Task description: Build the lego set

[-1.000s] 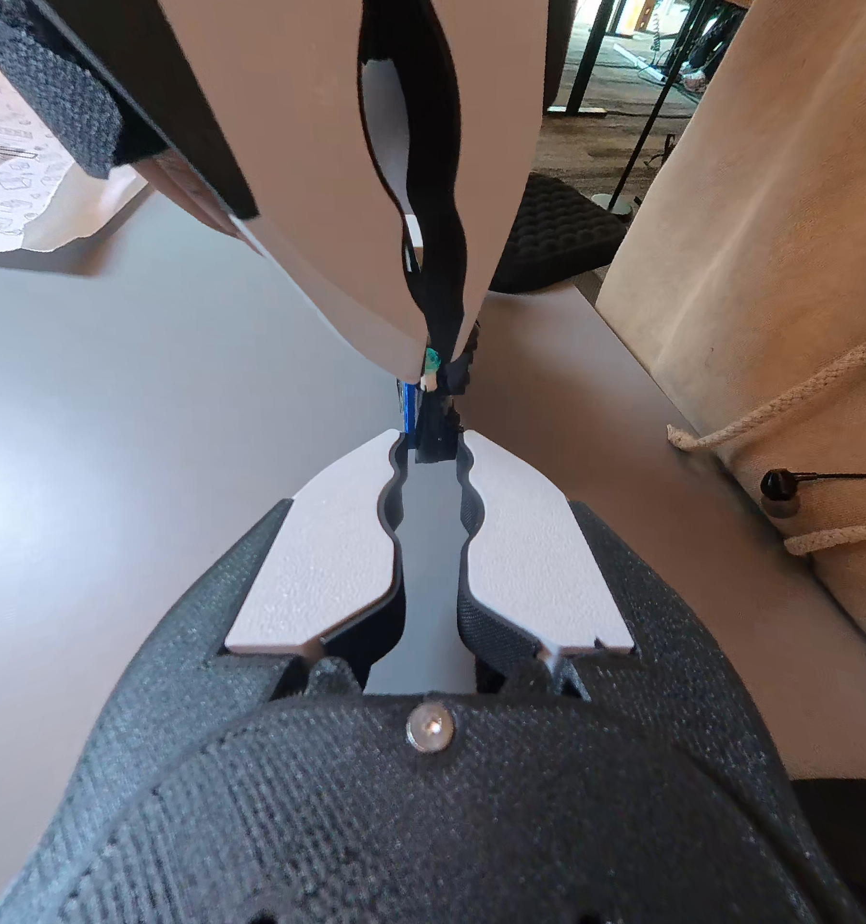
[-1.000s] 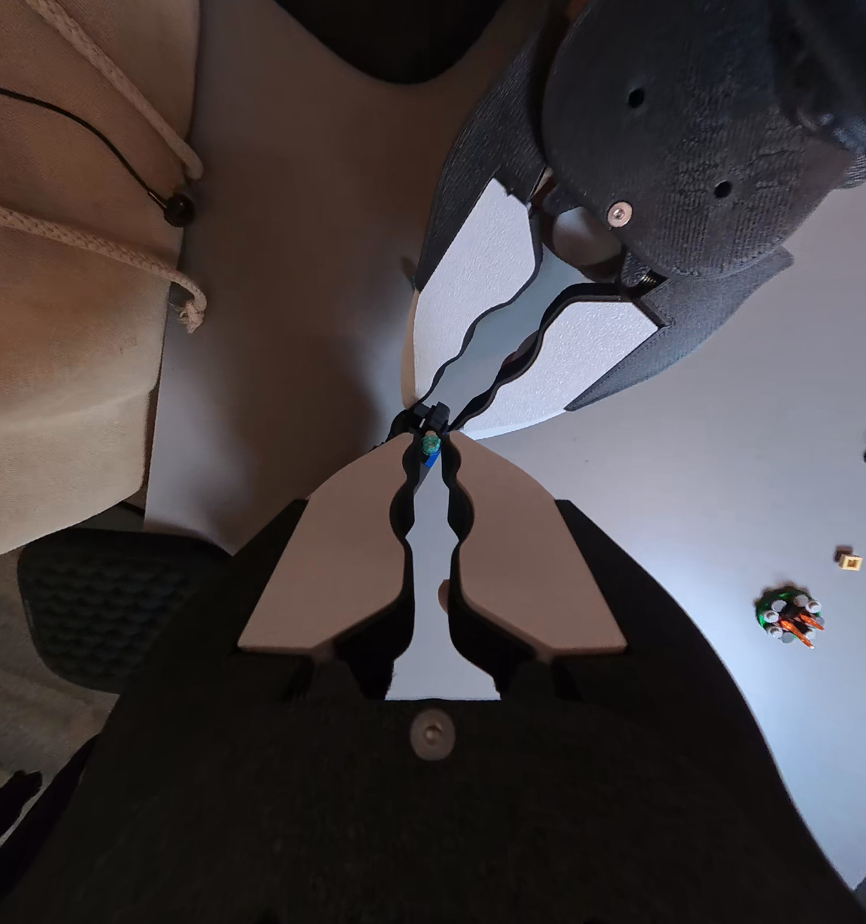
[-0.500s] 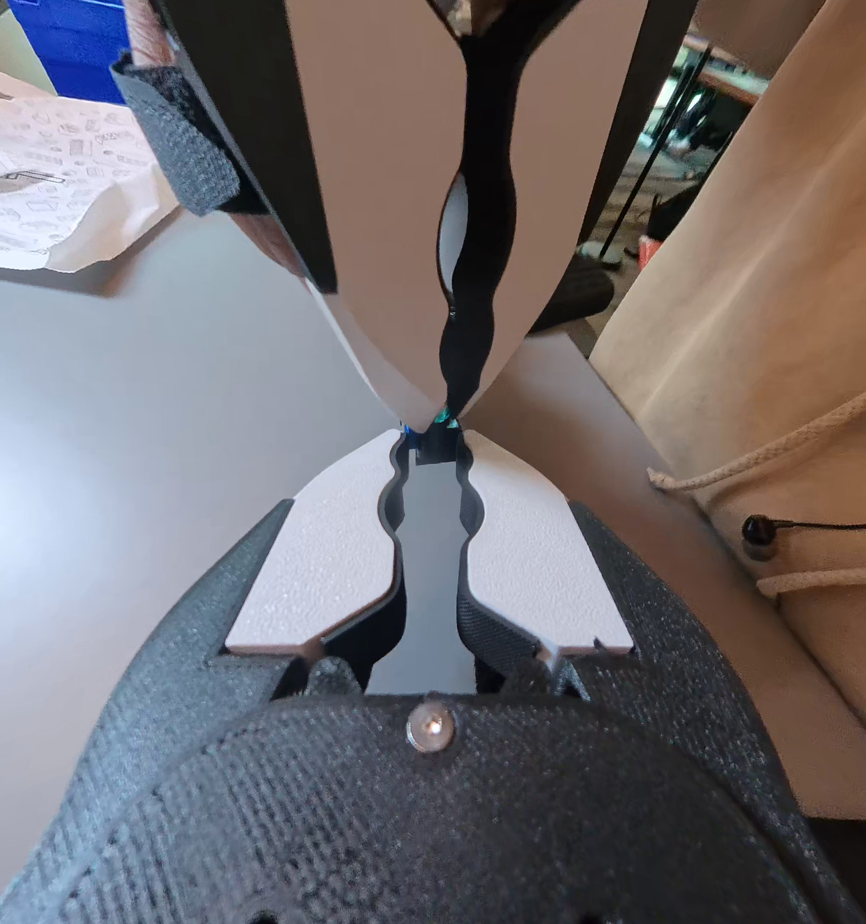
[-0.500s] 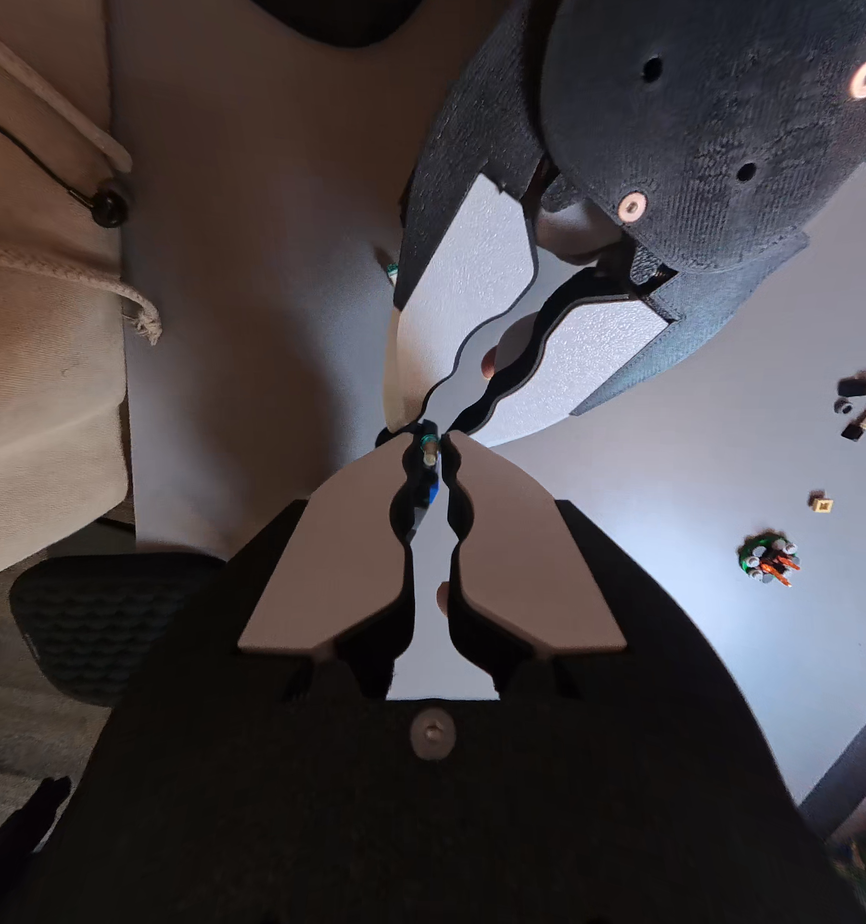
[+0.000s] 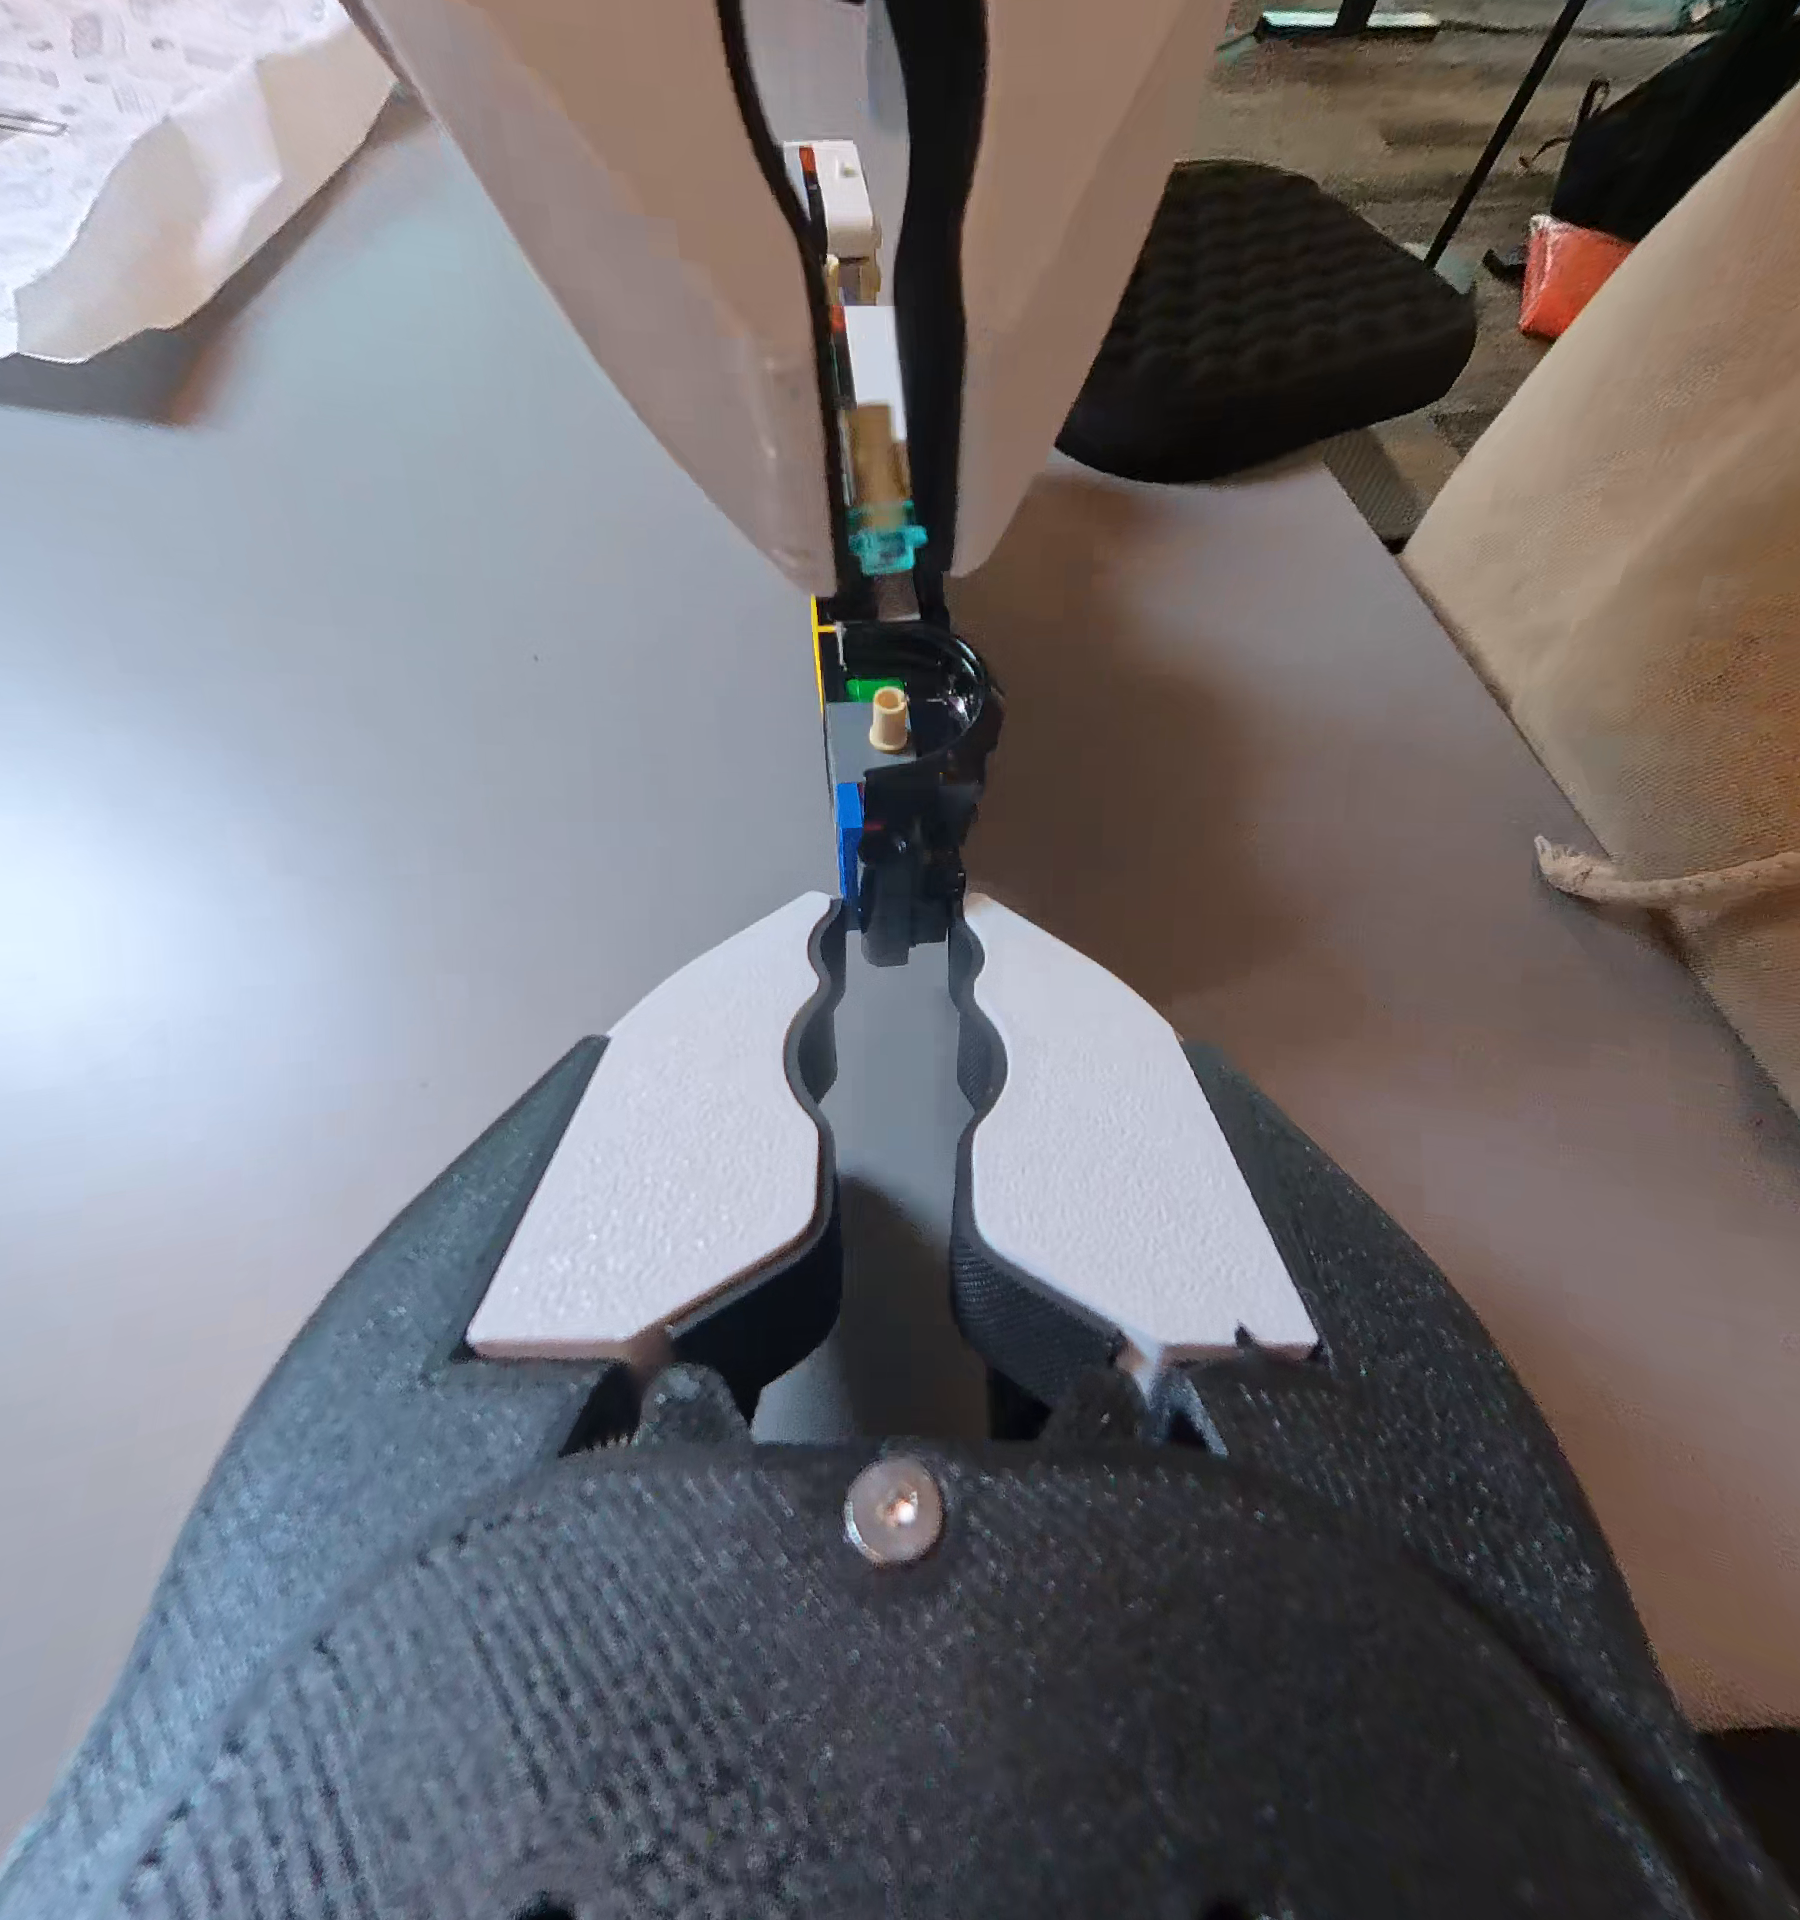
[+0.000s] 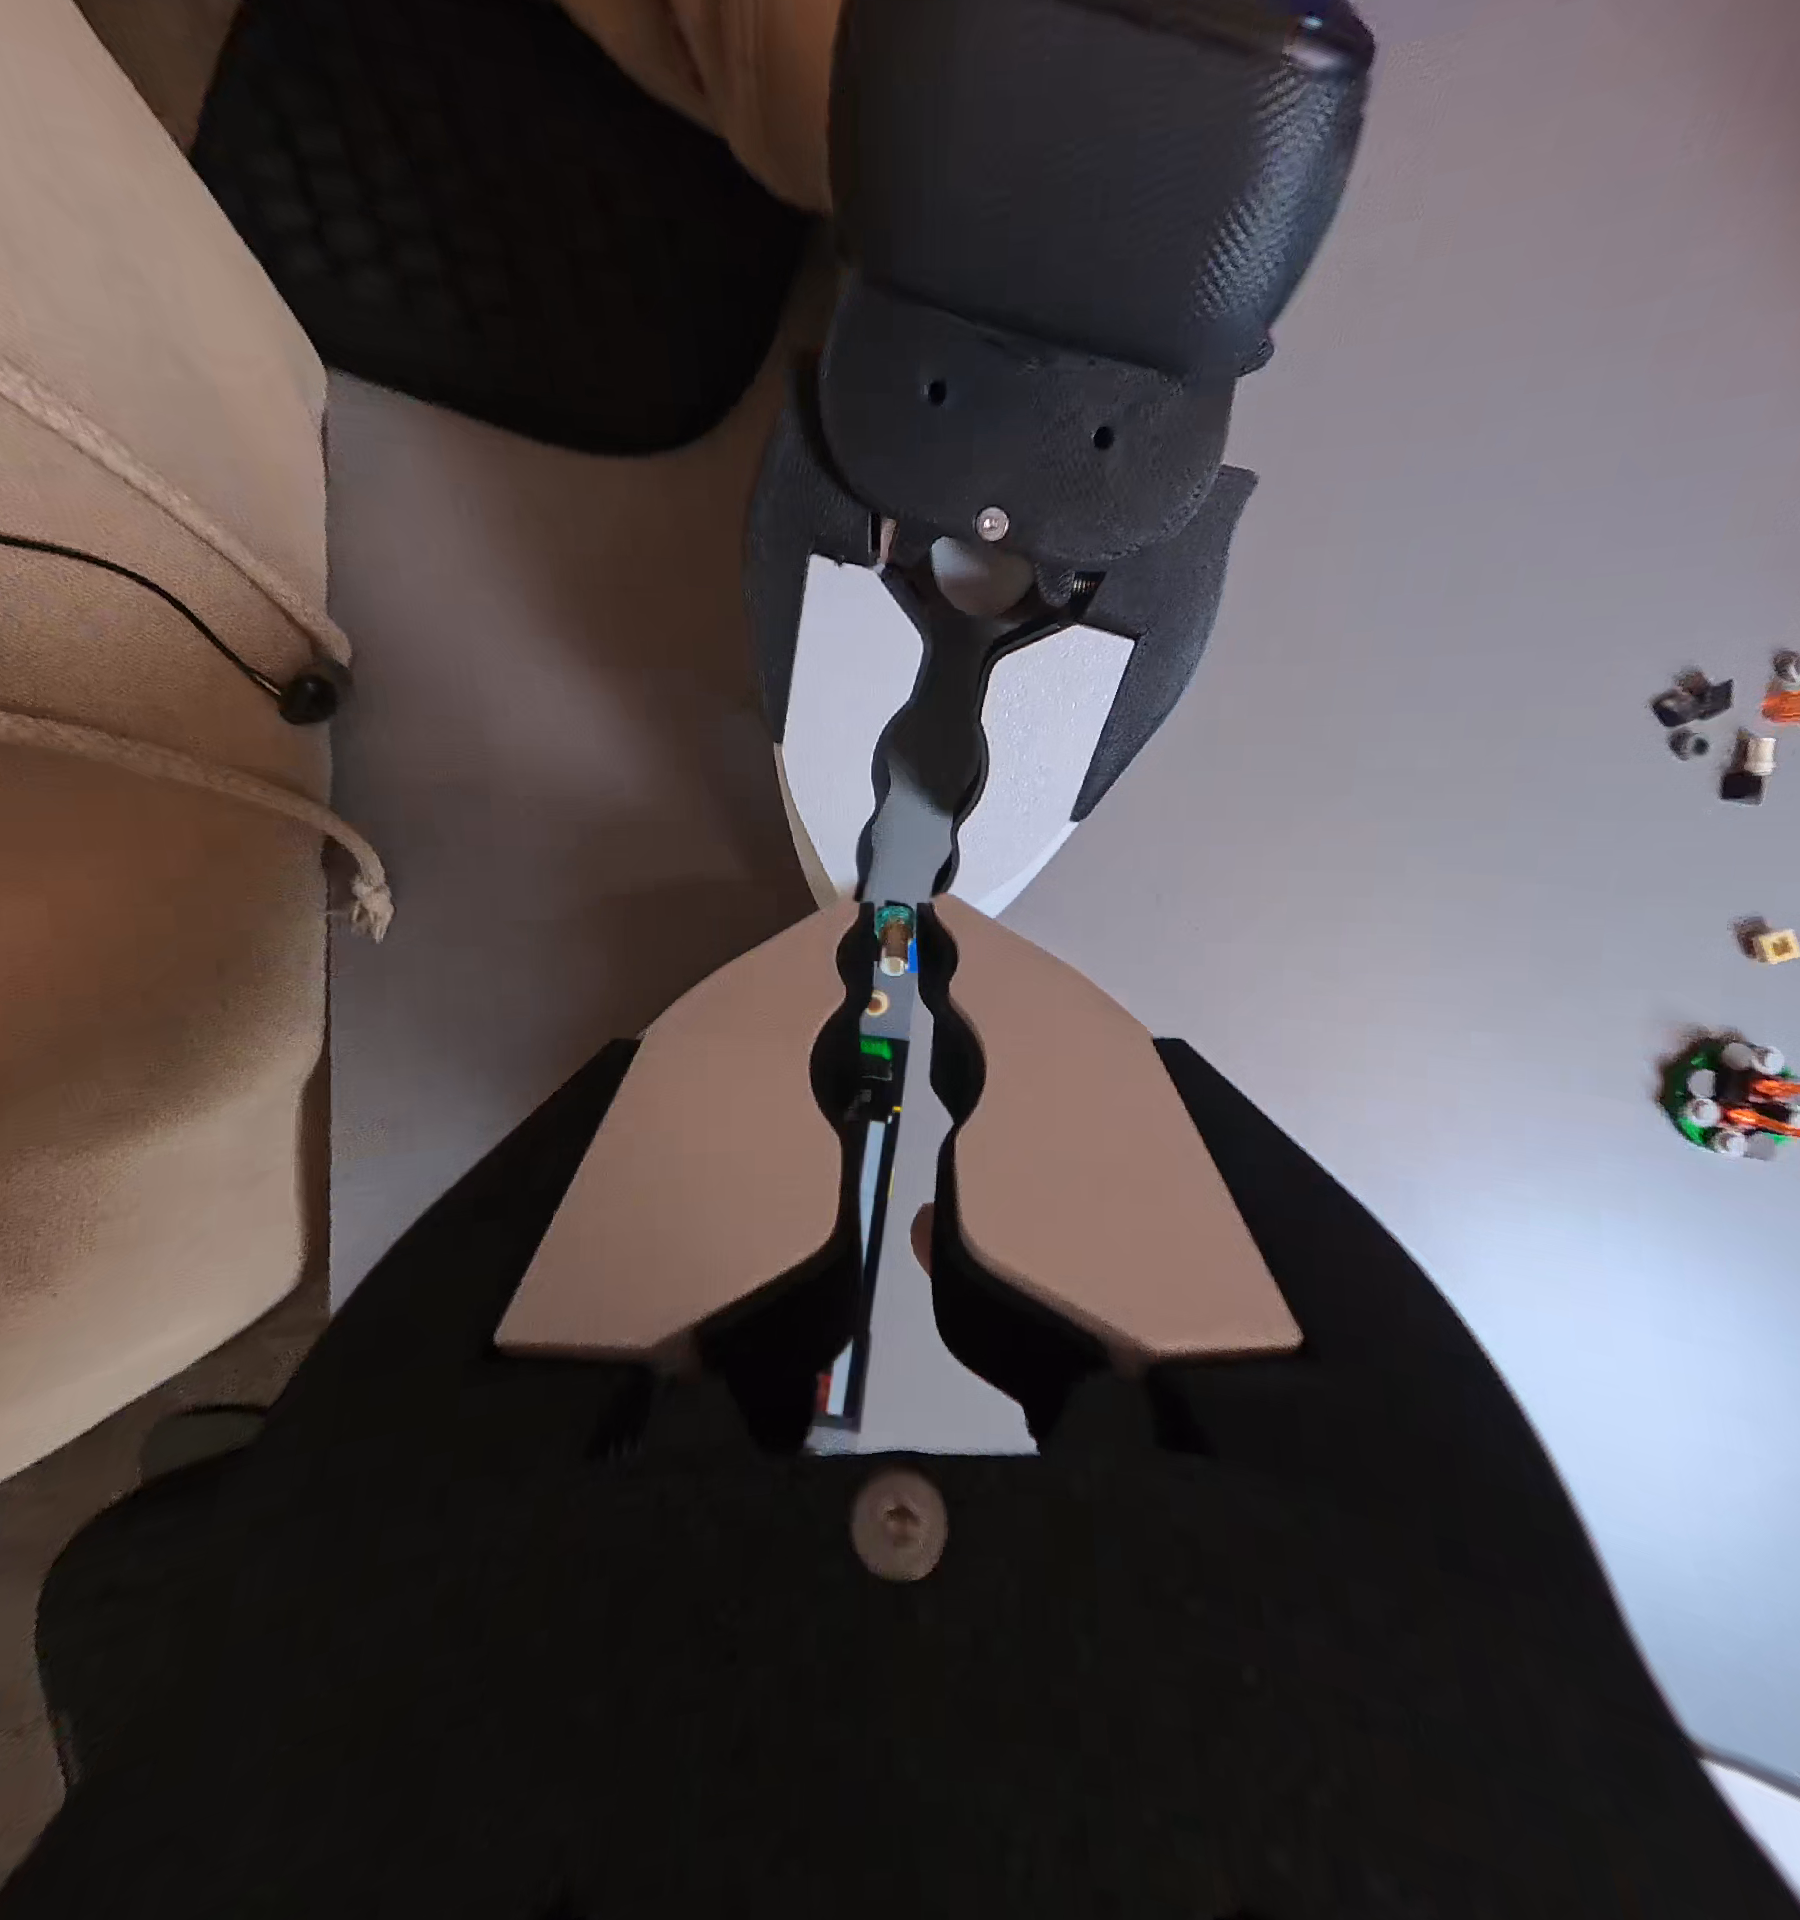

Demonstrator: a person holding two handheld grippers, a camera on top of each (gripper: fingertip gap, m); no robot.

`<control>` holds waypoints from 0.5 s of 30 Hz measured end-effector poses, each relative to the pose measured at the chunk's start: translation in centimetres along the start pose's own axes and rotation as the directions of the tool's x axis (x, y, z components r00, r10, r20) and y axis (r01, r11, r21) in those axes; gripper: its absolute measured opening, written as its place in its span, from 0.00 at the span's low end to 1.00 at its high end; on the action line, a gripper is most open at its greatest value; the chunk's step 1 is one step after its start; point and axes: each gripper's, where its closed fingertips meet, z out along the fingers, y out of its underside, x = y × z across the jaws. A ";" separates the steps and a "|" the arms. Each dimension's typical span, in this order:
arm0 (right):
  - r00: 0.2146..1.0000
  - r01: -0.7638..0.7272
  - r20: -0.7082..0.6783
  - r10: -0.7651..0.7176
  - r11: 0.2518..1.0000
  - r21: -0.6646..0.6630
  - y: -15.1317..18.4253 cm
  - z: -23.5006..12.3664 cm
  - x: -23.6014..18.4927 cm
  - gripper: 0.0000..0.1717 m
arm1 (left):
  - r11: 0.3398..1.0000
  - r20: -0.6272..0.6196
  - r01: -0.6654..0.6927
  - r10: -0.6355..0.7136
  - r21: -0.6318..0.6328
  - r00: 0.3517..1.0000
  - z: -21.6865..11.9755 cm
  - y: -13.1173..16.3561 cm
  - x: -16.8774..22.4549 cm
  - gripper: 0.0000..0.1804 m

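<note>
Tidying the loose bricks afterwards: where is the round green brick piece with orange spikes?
In the right wrist view, the green piece lies on the grey table, far right, below the tan brick.

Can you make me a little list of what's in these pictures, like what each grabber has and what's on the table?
left gripper: shut on one end of a brick model
right gripper: shut on the model's other end, at a teal-and-tan pin
grippers: tip to tip, facing each other
table: grey
loose bricks: scattered, far side
green round build: with orange pieces
printed paper: table corner
</note>
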 end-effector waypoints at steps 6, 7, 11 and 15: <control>1.000 -0.009 0.020 0.004 0.975 0.224 -0.4 0.0 -0.8 0.04 | 0.999 -0.016 0.012 -0.012 0.053 1.000 -0.9 -0.4 0.0 0.13; 1.000 0.000 0.020 -0.006 0.964 0.265 -0.7 -0.2 -0.9 0.04 | 0.997 -0.007 0.010 -0.010 0.075 1.000 -1.5 -0.7 -0.2 0.13; 0.997 0.043 0.032 -0.063 0.904 0.425 -2.4 -1.2 -1.6 0.04 | 0.951 -0.069 0.044 -0.024 0.307 0.997 -4.2 -4.5 0.7 0.11; 0.992 0.062 0.057 -0.110 0.842 0.536 -4.3 -2.0 -2.1 0.04 | 0.870 -0.252 0.167 -0.052 0.463 0.966 -5.9 -7.5 2.7 0.12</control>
